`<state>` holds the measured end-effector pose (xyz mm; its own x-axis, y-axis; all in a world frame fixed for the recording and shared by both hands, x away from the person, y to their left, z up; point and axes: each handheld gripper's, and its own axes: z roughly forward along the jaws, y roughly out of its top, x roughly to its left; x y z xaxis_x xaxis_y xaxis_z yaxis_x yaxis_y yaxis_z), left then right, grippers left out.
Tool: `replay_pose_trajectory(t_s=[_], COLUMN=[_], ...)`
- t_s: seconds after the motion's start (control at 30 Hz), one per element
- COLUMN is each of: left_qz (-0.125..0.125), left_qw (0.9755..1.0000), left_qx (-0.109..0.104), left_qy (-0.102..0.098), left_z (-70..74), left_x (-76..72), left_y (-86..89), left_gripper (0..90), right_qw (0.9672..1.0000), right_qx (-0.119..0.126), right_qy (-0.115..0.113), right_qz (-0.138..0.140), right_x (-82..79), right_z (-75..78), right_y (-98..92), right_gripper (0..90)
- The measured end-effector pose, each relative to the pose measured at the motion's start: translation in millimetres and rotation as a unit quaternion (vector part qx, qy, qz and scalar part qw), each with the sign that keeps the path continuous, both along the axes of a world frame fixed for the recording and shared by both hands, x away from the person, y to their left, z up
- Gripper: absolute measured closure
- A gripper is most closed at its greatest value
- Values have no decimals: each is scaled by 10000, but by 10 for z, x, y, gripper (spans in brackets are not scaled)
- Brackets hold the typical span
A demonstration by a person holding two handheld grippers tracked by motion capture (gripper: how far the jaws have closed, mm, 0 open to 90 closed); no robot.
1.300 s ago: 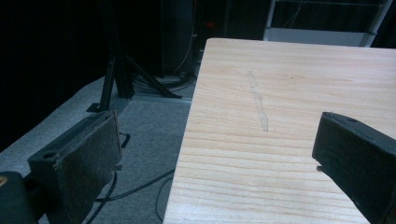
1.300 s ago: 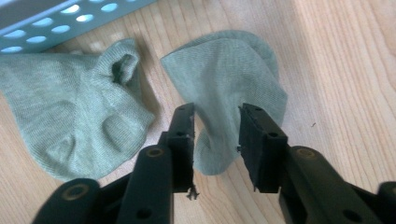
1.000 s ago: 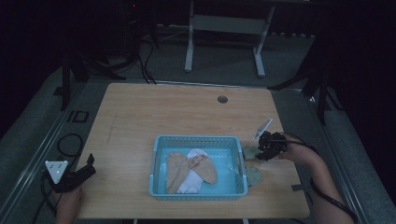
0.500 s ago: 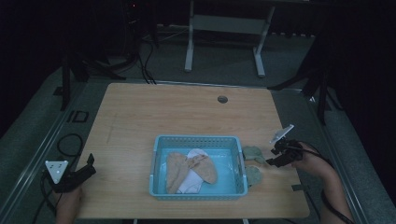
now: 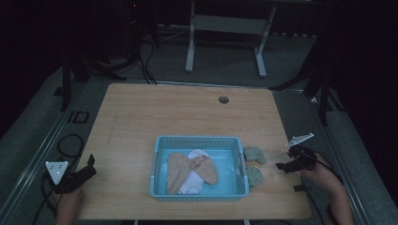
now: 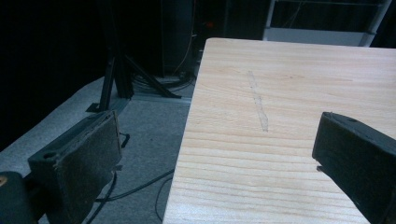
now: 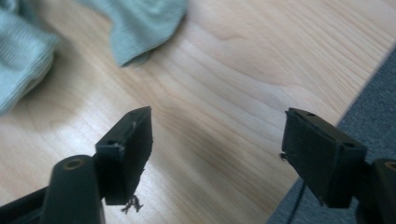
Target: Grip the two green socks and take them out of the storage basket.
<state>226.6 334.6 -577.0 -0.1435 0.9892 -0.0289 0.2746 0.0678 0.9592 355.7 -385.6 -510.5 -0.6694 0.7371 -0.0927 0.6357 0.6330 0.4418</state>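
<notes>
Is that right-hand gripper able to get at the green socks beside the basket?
Probably yes: the right gripper is open, and bare table lies between it and the green socks.

Left tool (image 5: 89, 165) wide open and empty; right tool (image 5: 282, 166) just opened, likewise empty.

I work at a pale wooden table (image 5: 187, 117) on grey carpet (image 5: 291, 61); a white metal frame (image 5: 225, 28) stands top centre in darkness.

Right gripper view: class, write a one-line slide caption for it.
Open right gripper, nothing between its jaws, above the wooden table beside pale green socks.
</notes>
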Motion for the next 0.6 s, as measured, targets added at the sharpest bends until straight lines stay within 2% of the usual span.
replay_pose_trajectory(t_s=[0.07, 0.1, 0.13, 0.17, 0.2, 0.23, 0.3, 0.33, 0.37, 0.4, 0.47, 0.5, 0.53, 0.6], left_qz=[3, 5, 5, 0, 0, 0, -2, -2, 2, 2, -9, -11, -14, -17], left_qw=[10000, 10000, 10000, 10000, 10000, 10000, 10000, 10000, 10000, 10000, 10000, 10000, 10000, 10000], left_qx=[-7, -9, -9, -1, -1, -2, 1, 1, -12, -12, -4, -5, -17, -19], left_qy=[-1, 3, 3, 5, 5, 3, 3, 3, 0, 0, 4, 2, -3, -7], left_z=[0, 0, 0, 0, 0, 0, 0, 0, 0, 0, 0, 0, 0, -1], left_x=[0, 1, 1, 1, 1, 0, 0, 0, 1, 1, 1, 1, 0, -1], left_y=[-1, -2, -2, 0, 0, -2, 0, 0, -1, -1, 1, 1, 0, 1], left_gripper=[13, 13, 14, 13, 14, 13, 13, 13, 13, 14, 13, 14, 13, 13], right_qw=[9995, 9990, 9990, 9979, 9979, 9962, 9937, 9937, 9910, 9910, 9885, 9854, 9847, 9816], right_qx=[151, 243, 243, 286, 286, 377, 451, 451, 575, 575, 768, 968, 982, 923], right_qy=[-170, -192, -192, -230, -230, -276, -438, -438, -548, -548, -551, -458, -448, -580], right_qz=[-217, -329, -329, -529, -529, -741, -930, -930, -1075, -1075, -1185, -1326, -1365, -1565], right_x=[-26, -37, -37, -50, -50, -55, -80, -80, -108, -108, -142, -173, -179, -219], right_z=[-17, -31, -31, -79, -79, -132, -180, -180, -218, -218, -253, -302, -316, -372], right_y=[-65, -97, -97, -146, -146, -192, -219, -219, -258, -258, -294, -318, -320, -320], right_gripper=[203, 203, 203, 177, 177, 175, 138, 138, 108, 108, 102, 102, 102, 102])
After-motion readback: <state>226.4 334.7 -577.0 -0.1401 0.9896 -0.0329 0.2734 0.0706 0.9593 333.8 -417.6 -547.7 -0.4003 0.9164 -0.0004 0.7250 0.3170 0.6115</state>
